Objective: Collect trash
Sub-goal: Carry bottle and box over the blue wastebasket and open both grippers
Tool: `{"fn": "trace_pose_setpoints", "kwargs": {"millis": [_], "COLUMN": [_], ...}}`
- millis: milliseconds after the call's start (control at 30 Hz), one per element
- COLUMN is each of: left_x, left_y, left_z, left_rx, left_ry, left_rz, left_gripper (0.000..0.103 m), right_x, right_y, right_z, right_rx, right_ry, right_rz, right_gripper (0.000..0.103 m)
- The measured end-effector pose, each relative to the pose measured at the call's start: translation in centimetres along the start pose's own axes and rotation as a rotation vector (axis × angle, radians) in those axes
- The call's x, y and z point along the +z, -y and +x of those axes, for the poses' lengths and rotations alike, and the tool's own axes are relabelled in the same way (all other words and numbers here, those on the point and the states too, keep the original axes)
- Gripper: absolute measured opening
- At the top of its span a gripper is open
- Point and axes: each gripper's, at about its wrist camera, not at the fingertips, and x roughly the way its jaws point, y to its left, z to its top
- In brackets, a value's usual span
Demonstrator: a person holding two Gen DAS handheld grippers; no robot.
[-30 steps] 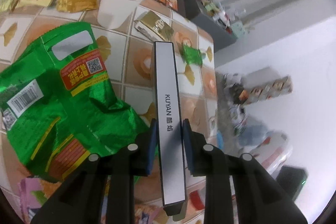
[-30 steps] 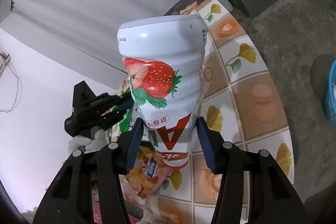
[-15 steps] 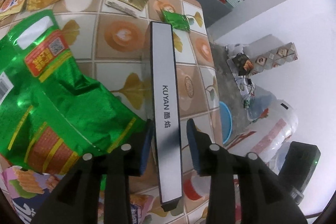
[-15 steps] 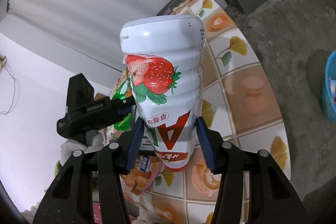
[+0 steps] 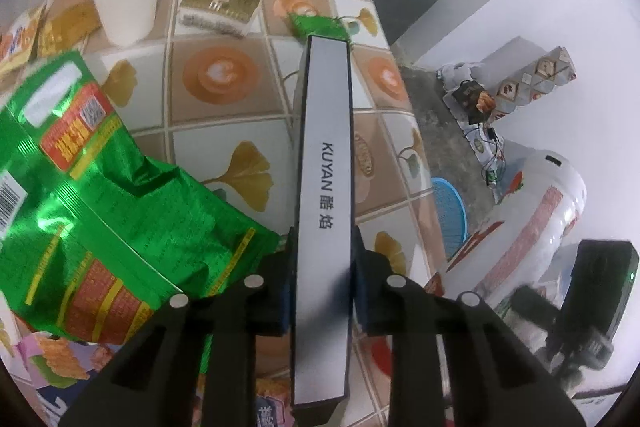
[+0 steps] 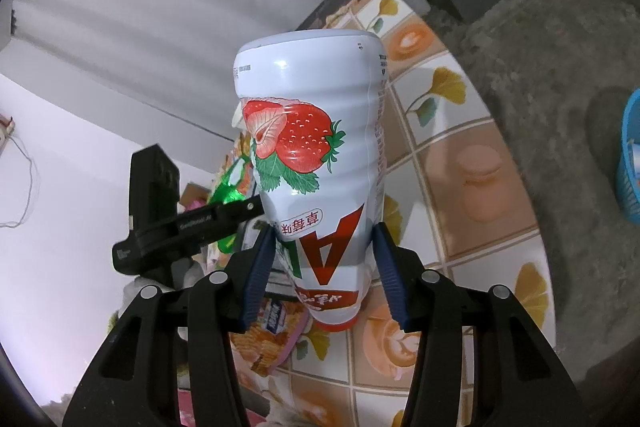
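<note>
Strawberry bottle (image 6: pixel 316 155), inverted above the tabletop (image 6: pixel 472 163), pinched near its neck by the right tool (image 6: pixel 324 259): light, smooth, likely slippery. Slim box (image 5: pixel 324 187), stiff, between the closing left tool (image 5: pixel 322 291) pads.

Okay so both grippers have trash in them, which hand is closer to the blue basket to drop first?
Probably right. In the left wrist view, the right gripper's strawberry bottle sits right next to the blue basket on the floor, while the left gripper, closing on the gray box, hangs over the table.
</note>
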Motion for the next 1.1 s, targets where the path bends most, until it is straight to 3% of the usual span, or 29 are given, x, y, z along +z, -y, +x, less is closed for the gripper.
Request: {"fn": "trace_pose_setpoints", "kwargs": {"millis": [167,333,533,767,900,1100], "left_x": [-0.1,0.3,0.4,-0.3,-1.2,-1.5], "left_y": [2.5,7.4,15.6,25.6,31.2,36.4], "left_z": [-1.7,-2.4,-0.9,6.0,12.2,20.7], "left_rx": [-0.006,-0.035,-0.1,-0.167,-0.185,-0.18], "left_ry": [0.045,0.072,0.08,0.009,-0.049,-0.118], "left_rz": [0.079,0.182,0.329,0.451,0.507,0.557], "left_gripper": [0.023,0.023,0.023,0.023,0.023,0.023], "right_x": [-0.1,-0.6,-1.8,-4.0,-4.3,-3.3], "right_y": [1.1,3.2,7.2,14.3,19.0,26.0], "right_z": [-3.1,-8.6,-17.1,-23.8,-24.4,-23.1], "right_rx": [0.009,0.026,-0.069,-0.273,-0.306,-0.32], "right_ry": [0.072,0.192,0.377,0.503,0.527,0.535], "right_rz": [0.022,0.074,0.133,0.244,0.343,0.497], "right_gripper": [0.046,0.046,0.046,0.046,0.046,0.046]}}
